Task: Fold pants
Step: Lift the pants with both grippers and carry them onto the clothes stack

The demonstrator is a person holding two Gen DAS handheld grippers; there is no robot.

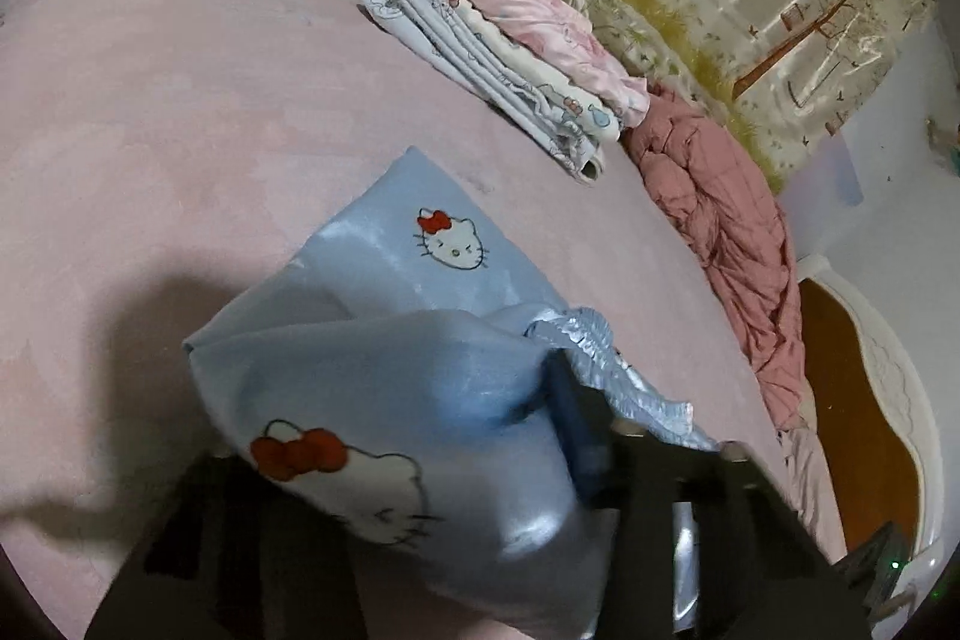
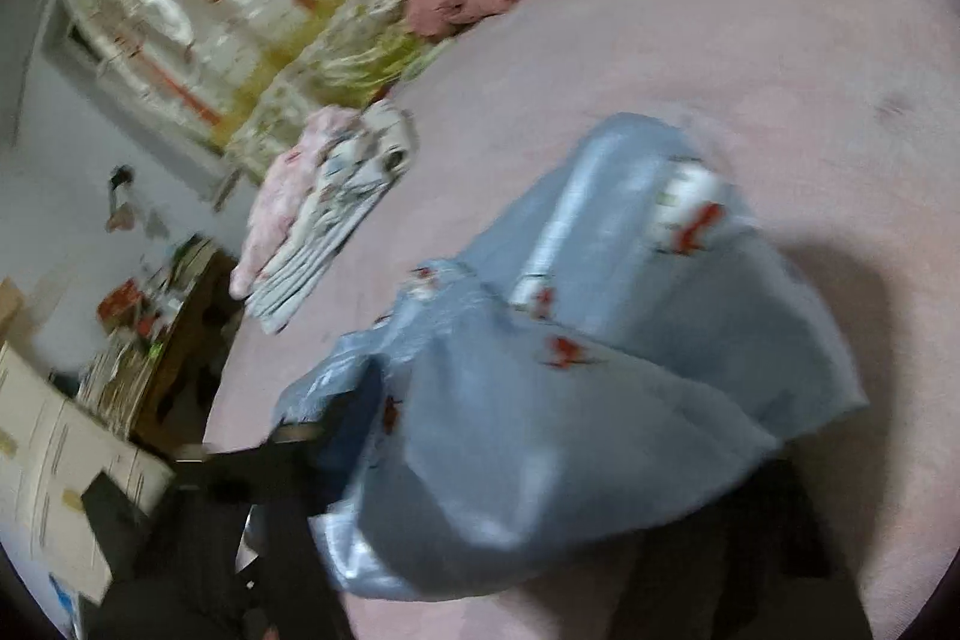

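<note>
Near both lenses, left claw point(image 1: 576, 418) and right claw point(image 2: 336, 436) each grip blue pants point(image 1: 384, 400) lifted over pink bed point(image 1: 150, 130). Left view sharp: cat print, ruffled waistband. Right view blurred, adds cardboard box point(image 2: 54, 454). Farther: folded stack point(image 1: 498, 64).

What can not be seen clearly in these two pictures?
- Left gripper, left wrist view: the blue Hello Kitty pants drape over its fingers, so its grip is unclear.
- Right gripper, right wrist view: motion blur and the pants cover it.
- Folded clothes stack: prints blurred.
</note>
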